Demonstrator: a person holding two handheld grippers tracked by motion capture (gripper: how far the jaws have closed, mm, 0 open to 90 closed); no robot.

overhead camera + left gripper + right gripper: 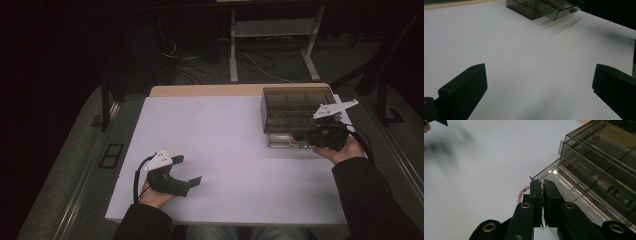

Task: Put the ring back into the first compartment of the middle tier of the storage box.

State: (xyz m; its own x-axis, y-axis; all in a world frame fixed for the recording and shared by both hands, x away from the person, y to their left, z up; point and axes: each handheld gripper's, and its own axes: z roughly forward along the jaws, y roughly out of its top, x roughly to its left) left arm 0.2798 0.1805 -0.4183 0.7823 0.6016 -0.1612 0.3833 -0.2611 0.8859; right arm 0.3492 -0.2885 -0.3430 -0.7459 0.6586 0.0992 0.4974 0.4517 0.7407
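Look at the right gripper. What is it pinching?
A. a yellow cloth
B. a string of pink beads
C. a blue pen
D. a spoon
B: in the right gripper view the right gripper has its jaws shut, and pink beads hang out beside them, next to the open drawer of the clear box.

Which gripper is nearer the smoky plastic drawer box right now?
Right. The right gripper is at the drawer box's open bottom drawer; the left gripper sits far across the table.
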